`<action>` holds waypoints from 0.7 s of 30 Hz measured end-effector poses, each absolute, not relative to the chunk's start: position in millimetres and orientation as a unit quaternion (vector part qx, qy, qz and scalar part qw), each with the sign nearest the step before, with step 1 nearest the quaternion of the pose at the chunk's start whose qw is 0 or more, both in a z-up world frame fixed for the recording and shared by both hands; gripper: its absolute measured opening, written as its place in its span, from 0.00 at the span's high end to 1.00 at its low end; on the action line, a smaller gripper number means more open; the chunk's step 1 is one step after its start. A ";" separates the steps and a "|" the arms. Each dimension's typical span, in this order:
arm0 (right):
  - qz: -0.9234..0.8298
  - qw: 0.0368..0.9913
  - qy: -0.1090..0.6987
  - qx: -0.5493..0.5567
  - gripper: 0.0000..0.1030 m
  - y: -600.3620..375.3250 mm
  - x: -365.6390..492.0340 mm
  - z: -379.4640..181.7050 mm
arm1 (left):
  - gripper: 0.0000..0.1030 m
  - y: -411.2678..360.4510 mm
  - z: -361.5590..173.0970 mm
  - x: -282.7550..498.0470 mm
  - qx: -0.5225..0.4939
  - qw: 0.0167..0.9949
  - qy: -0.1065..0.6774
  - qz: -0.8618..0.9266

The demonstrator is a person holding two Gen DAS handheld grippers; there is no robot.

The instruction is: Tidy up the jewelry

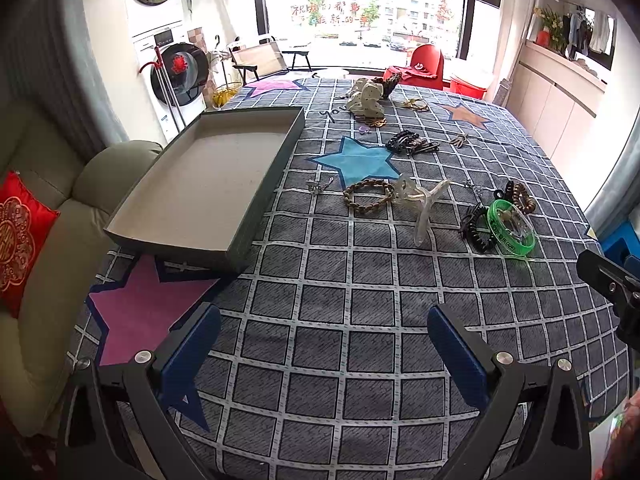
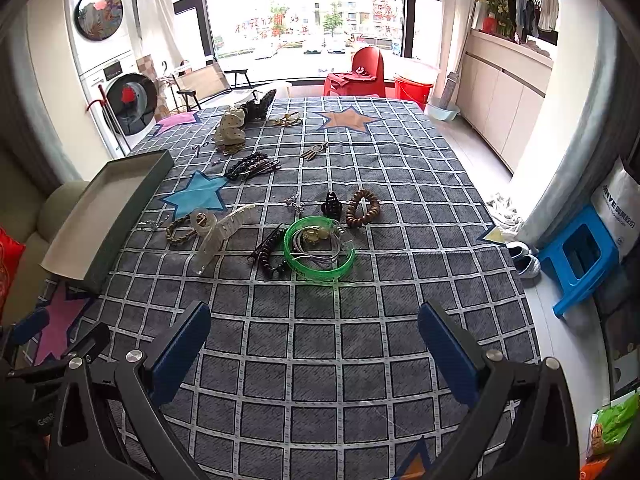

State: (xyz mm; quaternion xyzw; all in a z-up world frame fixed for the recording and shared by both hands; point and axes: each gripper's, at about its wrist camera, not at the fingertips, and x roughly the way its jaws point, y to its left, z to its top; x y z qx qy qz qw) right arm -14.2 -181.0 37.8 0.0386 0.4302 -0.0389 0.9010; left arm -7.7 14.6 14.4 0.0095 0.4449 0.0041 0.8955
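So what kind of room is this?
Probably a home living area: a sofa beside the checked cloth, stacked washing machines by the window, and cupboards along the wall.

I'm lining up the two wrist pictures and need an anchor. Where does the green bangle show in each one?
Left wrist view: the green bangle lies right of centre on the checked cloth, at the right end of the row of jewelry.
Right wrist view: the green bangle lies near the centre, straight ahead of the open tool.
Shared landmark: the blue star printed on the cloth, beside the grey tray.
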 end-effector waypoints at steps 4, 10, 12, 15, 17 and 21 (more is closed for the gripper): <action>-0.039 0.901 0.430 0.038 0.00 -181.0 -14.3 37.7 | 0.00 15.7 13.7 -7.5 0.010 0.895 0.446 0.005; -0.039 0.901 0.430 0.038 0.00 -180.0 -14.0 38.6 | 0.00 16.4 13.0 -7.6 0.009 0.894 0.447 0.007; -0.038 0.901 0.430 0.038 0.00 -180.3 -14.5 38.1 | 0.00 16.7 12.7 -7.6 0.008 0.894 0.448 0.008; -0.038 0.901 0.430 0.038 0.00 -180.5 -14.4 38.2 | 0.00 15.2 12.1 -7.2 0.009 0.894 0.449 0.009; -0.039 0.901 0.430 0.038 0.00 -180.8 -14.8 37.5 | 0.00 15.2 11.8 -7.2 0.009 0.893 0.449 0.009; -0.040 0.901 0.430 0.038 0.00 -180.5 -14.5 37.8 | 0.00 16.4 9.4 -5.5 0.001 0.890 0.456 0.008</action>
